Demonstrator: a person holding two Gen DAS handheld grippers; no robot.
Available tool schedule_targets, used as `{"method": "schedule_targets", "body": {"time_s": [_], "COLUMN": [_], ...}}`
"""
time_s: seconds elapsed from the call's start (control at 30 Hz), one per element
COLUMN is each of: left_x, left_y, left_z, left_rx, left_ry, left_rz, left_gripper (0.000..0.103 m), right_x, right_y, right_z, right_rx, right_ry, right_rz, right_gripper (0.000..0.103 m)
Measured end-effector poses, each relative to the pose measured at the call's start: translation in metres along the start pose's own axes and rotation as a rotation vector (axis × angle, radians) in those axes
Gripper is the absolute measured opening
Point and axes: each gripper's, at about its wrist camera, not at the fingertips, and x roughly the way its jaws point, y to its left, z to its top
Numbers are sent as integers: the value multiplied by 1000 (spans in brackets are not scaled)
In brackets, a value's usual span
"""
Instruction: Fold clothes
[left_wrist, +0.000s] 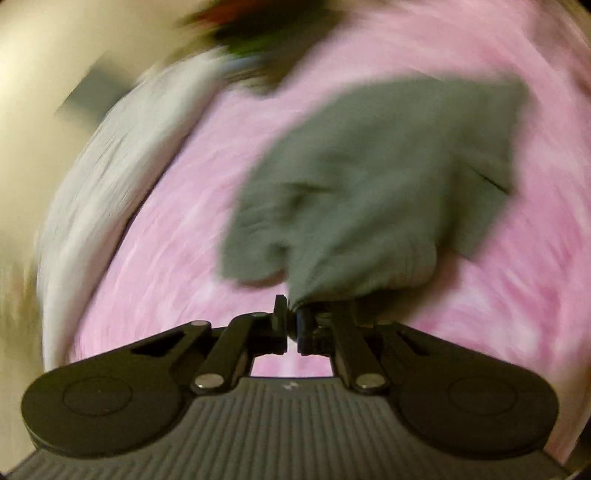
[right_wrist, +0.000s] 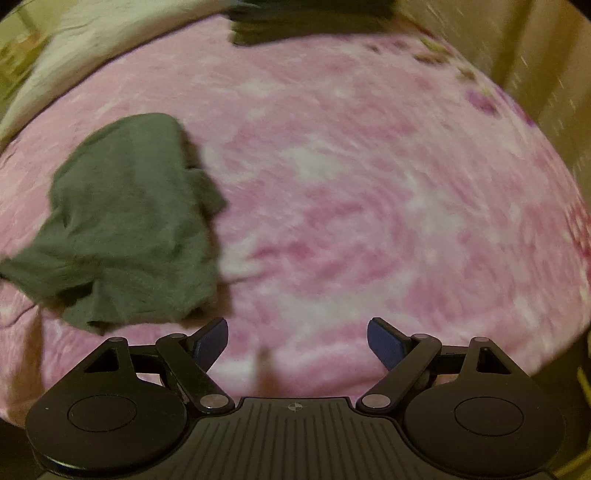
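Left tool (left_wrist: 291, 325) clenched on grey garment (left_wrist: 362, 192) edge, right tool (right_wrist: 297, 341) released, garment to its left

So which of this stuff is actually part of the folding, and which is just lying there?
Part of the job:
- grey garment, pinched by the left gripper
- right gripper, open and empty

Just there:
- pink blanket
- white bedding
- dark pile, too blurred to identify

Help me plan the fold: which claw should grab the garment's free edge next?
Right. The right claw is open and empty beside the grey garment on the pink blanket; the left claw is shut on the garment's corner.
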Motion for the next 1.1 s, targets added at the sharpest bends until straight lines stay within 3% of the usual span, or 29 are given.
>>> {"method": "schedule_targets", "body": {"time_s": [0.07, 0.13, 0.4, 0.47, 0.5, 0.6, 0.63, 0.7, 0.9, 1.1], "left_x": [-8, -11, -6, -3, -1, 7, 9, 10, -14, -58], "left_y": [37, 66, 84, 83, 81, 79, 80, 83, 109, 151], "left_z": [-4, -17, -56, -64, -67, -72, -74, -75, -53, 5], "left_rx": [-167, -250, -308, -326, -333, -342, -347, -360, -416, -454], "left_ry": [18, 66, 161, 167, 169, 173, 173, 166, 69, -127], "left_rz": [25, 45, 30, 20, 14, 3, 0, -7, 22, 107], "left_gripper": [5, 4, 5, 5, 5, 5, 5, 4, 4, 3], "right_x": [1, 3, 26, 33, 38, 52, 53, 56, 5, -80], "right_y": [21, 42, 138, 153, 160, 170, 169, 166, 144, 119], "right_z": [-3, -6, -40, -54, -59, -60, -54, -41, 24, 91], "right_rx": [-90, -185, -699, -774, -798, -788, -769, -730, -606, -520], "right_ry": [-27, -54, -163, -173, -177, -209, -224, -255, -448, -673], "right_rz": [28, 56, 154, 189, 198, 174, 175, 179, 106, 47], "right_gripper": [86, 86, 85, 76, 67, 59, 38, 7, 0, 0]}}
